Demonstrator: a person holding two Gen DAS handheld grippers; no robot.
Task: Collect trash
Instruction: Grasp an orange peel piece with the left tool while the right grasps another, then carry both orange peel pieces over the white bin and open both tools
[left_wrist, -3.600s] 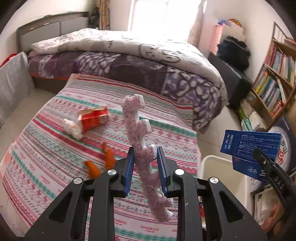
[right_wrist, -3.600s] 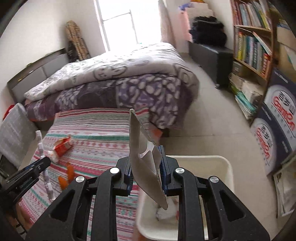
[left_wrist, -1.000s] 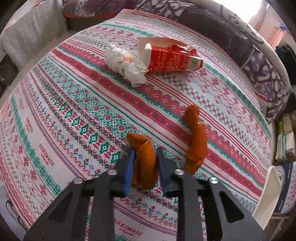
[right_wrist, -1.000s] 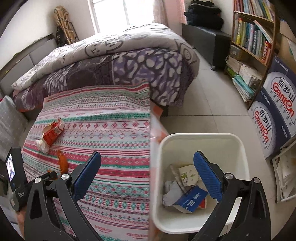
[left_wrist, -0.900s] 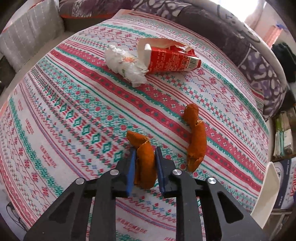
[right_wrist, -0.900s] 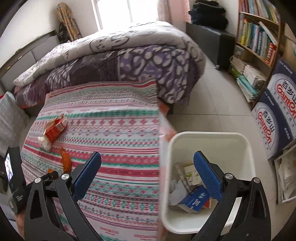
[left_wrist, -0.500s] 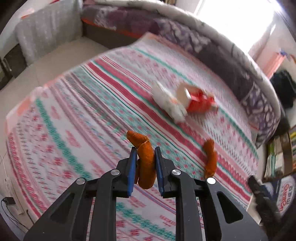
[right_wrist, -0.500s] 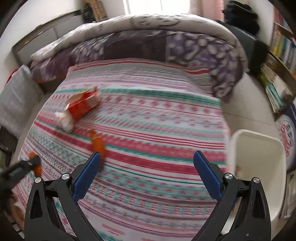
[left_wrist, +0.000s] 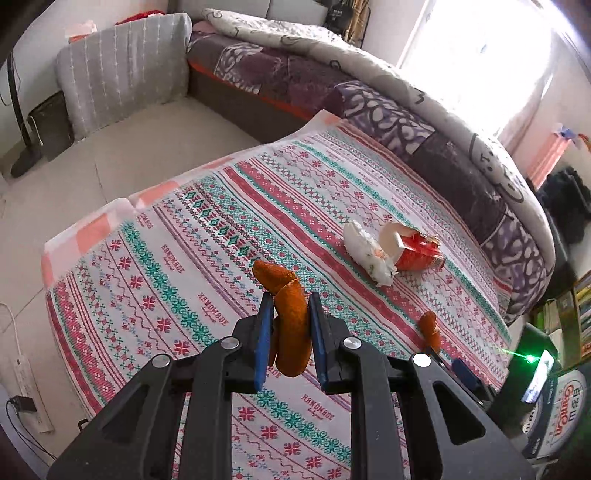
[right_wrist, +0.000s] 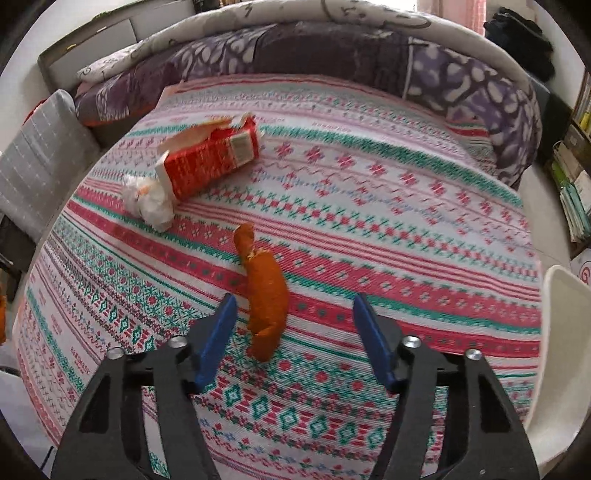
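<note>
The left claw (left_wrist: 287, 334) pinches an orange peel (left_wrist: 290, 317) between its blue pads, lifted above the patterned table (left_wrist: 207, 229). The right claw (right_wrist: 291, 338) is spread wide, low over a second peel (right_wrist: 264, 291) that lies on the table between its fingers, nearer the left one. Beyond that peel lie a crumpled tissue (right_wrist: 149, 201) and, touching it, a torn red carton (right_wrist: 208, 160). A white bin (right_wrist: 561, 332) stands to the peel's right, off the table.
</note>
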